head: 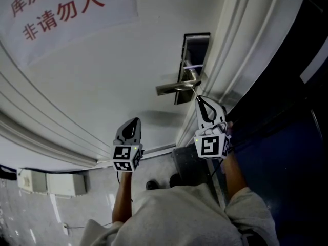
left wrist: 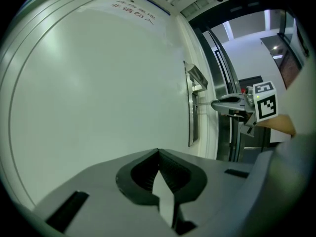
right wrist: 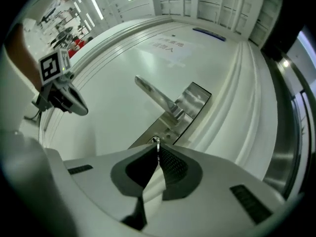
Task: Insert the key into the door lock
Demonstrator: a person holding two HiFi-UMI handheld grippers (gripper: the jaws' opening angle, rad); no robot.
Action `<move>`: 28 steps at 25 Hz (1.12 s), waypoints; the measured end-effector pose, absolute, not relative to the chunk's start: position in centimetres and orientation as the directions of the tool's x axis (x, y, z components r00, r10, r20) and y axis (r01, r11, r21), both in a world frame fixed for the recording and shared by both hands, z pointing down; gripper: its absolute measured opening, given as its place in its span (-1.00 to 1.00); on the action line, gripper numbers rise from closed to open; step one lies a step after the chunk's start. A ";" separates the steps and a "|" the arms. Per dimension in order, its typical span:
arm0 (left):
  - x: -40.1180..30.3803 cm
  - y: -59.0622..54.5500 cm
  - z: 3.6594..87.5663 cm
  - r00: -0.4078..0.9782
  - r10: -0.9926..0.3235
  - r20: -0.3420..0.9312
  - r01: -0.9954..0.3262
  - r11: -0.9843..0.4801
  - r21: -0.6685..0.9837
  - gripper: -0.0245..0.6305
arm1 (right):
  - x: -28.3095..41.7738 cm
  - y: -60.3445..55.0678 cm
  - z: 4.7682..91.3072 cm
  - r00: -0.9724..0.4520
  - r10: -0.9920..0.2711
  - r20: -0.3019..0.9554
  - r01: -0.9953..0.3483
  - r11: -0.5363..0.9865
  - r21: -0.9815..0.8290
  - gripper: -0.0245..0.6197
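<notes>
Nearest is the right hand-held gripper point(right wrist: 157, 151). Its jaws are pinched tight on a small bright metal piece at their tips, which I take to be the key point(right wrist: 156, 141). Only a sliver of it shows past the pads, so its full shape cannot be read. What shows points along the jaws, straight at the door.

Just beyond the key lies the lower part of the lock plate point(right wrist: 191, 104). The lever handle point(right wrist: 153, 92) springs from the plate further on and runs out over the door face, away from the door's free edge. The plate's long axis follows that edge, close by the frame. The keyhole seems to sit right behind the jaw tips and is largely masked by them. I cannot tell whether the key touches the plate.

The left hand-held gripper point(left wrist: 158, 153) is drawn shut on nothing. It hangs well apart from the plate, in front of the bare middle of the door point(head: 102, 76). The right one is much the nearer, and the coming move looks like a short, straight push ahead along the jaws.

Furthest off, toward the door's far corner, is a paper sign point(head: 56, 14) with red characters.
</notes>
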State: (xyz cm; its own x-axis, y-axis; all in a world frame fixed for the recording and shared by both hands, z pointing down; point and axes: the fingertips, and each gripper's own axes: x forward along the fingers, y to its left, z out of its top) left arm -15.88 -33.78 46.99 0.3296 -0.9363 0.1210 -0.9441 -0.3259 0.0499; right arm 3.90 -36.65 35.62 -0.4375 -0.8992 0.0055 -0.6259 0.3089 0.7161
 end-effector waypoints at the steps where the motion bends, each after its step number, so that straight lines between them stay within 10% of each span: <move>1: -15.9 -33.8 47.0 0.330 -0.936 0.120 -0.944 -0.327 0.050 -0.87 | 3.8 -36.6 35.7 -0.430 -0.903 0.010 -0.590 0.289 0.754 -0.83; 13: -15.5 -33.9 46.7 0.348 -0.931 0.114 -0.938 -0.344 0.048 -0.87 | 2.7 -36.3 37.8 -0.359 -0.933 -0.020 -0.156 0.039 0.987 -0.83; 28: -15.4 -34.3 46.8 0.362 -0.926 0.106 -0.932 -0.358 0.056 -0.87 | 2.9 -37.0 37.7 -0.324 -0.946 -0.024 -0.142 0.024 0.990 -0.83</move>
State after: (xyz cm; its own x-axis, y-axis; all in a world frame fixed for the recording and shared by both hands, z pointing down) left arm -15.36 -34.28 46.77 0.3624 -0.9260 0.1062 -0.9319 -0.3583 0.0563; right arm 2.95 -36.96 37.69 -0.3241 -0.9457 -0.0236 -0.1420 0.0240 0.9896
